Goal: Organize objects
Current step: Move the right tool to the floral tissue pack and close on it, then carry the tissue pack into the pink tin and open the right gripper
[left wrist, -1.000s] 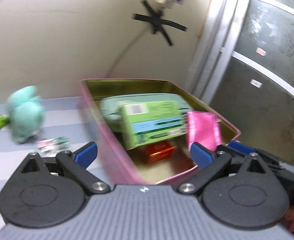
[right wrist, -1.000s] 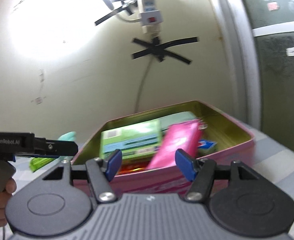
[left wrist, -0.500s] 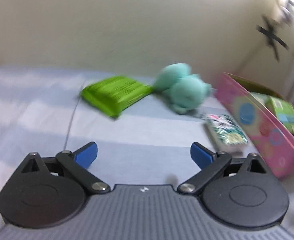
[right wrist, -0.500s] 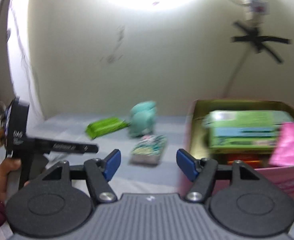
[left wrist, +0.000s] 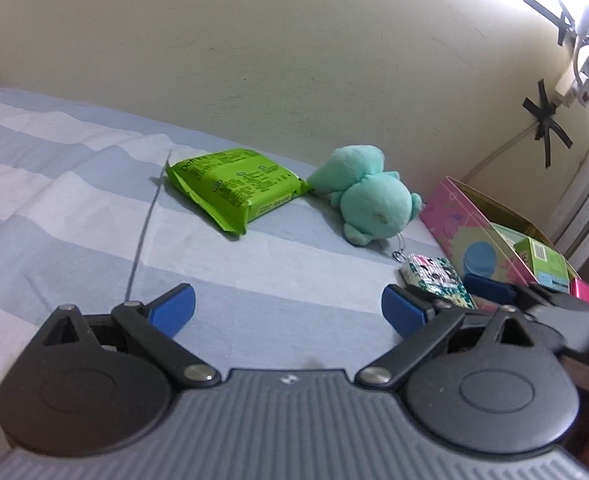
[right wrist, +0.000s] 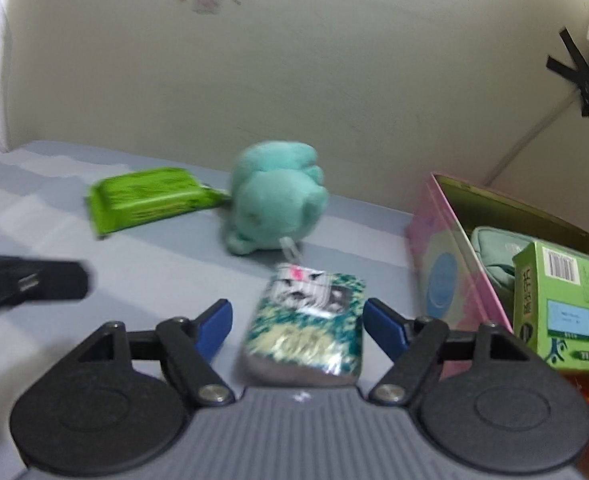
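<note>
With three things left on the sheet, the right gripper (right wrist: 296, 318) straddles the pouch (right wrist: 308, 328), jaws spread, seemingly not touching it; the box (right wrist: 450, 248) sits at 3 o'clock. Next: pinch it. The left gripper (left wrist: 288, 310) hangs spread, empty.

Both tongs spread wide and level, left tongs (left wrist: 288, 312) forward, right tongs (right wrist: 296, 320) just beside it

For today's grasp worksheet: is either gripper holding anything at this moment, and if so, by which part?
Nothing is held. The right gripper has its jaws open either side of the patterned pouch, not closed on it. The left gripper is open over the bedsheet.
</note>
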`<state>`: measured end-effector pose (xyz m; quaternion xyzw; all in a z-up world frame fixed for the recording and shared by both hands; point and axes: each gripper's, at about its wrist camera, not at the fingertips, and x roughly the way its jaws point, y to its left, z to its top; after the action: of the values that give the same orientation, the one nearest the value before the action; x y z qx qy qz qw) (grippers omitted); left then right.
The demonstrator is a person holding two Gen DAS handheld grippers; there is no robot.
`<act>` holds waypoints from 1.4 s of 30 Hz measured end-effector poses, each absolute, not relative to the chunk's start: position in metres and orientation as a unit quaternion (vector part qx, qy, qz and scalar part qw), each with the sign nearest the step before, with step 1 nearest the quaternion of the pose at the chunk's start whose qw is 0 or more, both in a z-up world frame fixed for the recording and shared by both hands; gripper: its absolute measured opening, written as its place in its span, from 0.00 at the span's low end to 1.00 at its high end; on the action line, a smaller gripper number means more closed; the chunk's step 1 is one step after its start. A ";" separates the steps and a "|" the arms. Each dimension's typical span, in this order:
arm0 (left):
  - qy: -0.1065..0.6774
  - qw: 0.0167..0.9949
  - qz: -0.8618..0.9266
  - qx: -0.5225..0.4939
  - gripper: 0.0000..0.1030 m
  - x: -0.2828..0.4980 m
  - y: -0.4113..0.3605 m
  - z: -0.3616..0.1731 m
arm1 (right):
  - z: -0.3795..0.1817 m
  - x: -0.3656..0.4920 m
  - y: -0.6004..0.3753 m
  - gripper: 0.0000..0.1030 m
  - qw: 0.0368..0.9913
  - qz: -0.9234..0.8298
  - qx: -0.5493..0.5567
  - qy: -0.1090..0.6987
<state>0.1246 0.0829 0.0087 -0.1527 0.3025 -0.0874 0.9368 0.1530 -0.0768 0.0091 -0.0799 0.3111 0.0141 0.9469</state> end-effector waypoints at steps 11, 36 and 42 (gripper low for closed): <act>0.313 0.928 -0.147 -0.141 0.98 0.121 0.075 0.005 | 0.001 0.121 -0.099 0.54 0.940 0.094 -0.034 0.326; 0.336 0.866 -0.360 -0.082 0.94 0.065 0.014 0.006 | 0.008 -0.028 -0.136 0.80 0.943 0.128 -0.004 0.308; 0.346 0.857 -0.381 -0.020 0.73 0.047 -0.020 0.000 | 0.007 -0.031 -0.150 0.53 0.940 0.146 0.034 0.306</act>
<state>0.0469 -0.0199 0.0003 -0.0203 0.3461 -0.3812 0.8570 -0.0308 -0.1503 0.0074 0.0336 0.3064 0.1458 0.9401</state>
